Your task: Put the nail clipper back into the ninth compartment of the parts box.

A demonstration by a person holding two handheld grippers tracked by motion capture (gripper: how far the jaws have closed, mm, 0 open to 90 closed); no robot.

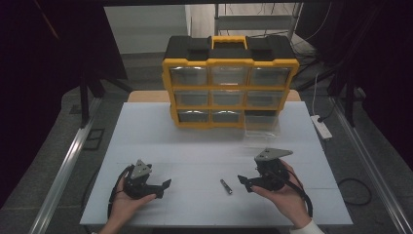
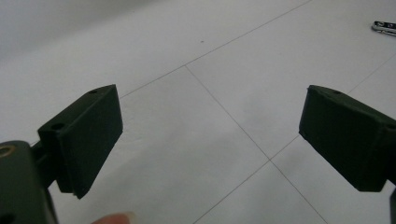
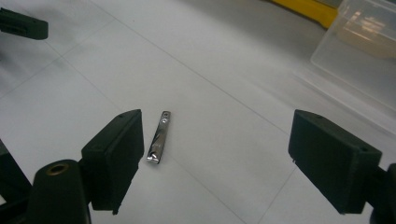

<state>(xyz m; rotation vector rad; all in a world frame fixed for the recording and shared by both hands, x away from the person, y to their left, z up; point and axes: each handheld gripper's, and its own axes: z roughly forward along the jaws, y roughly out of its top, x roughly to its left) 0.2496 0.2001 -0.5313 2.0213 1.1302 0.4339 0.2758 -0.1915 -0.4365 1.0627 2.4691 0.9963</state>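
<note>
On the near left of the white table (image 1: 146,131), the left gripper (image 1: 164,189) sits in the person's left hand (image 1: 124,202); jaws spread wide apart, nothing between them, pointing right across the bare surface; in the left gripper view its two black pads (image 2: 88,140) frame thin seam lines on the table, with a fingertip at the bottom edge. Between the two grippers, slightly nearer the right one, lies a small metal nail clipper (image 1: 226,186) (flat, silvery, untouched by either claw); in the right gripper view it rests just beside the left-hand pad (image 3: 116,154), lying free on the table (image 3: 210,93), not gripped. Near right, the right gripper (image 1: 245,183) is cradled in the right hand (image 1: 285,195); jaws likewise wide open and empty, aimed left toward the clipper; a grey three-cornered plate tops it, cable trailing back. Far centre stands a yellow-and-black drawer cabinet (image 1: 229,87) with clear drawers; its lower-right slot gapes, and a clear plastic drawer (image 1: 263,129) sits out on the table just in front of that slot, well apart from the clipper; the same drawer shows blurred at the top right of the right gripper view (image 3: 359,37).
</note>
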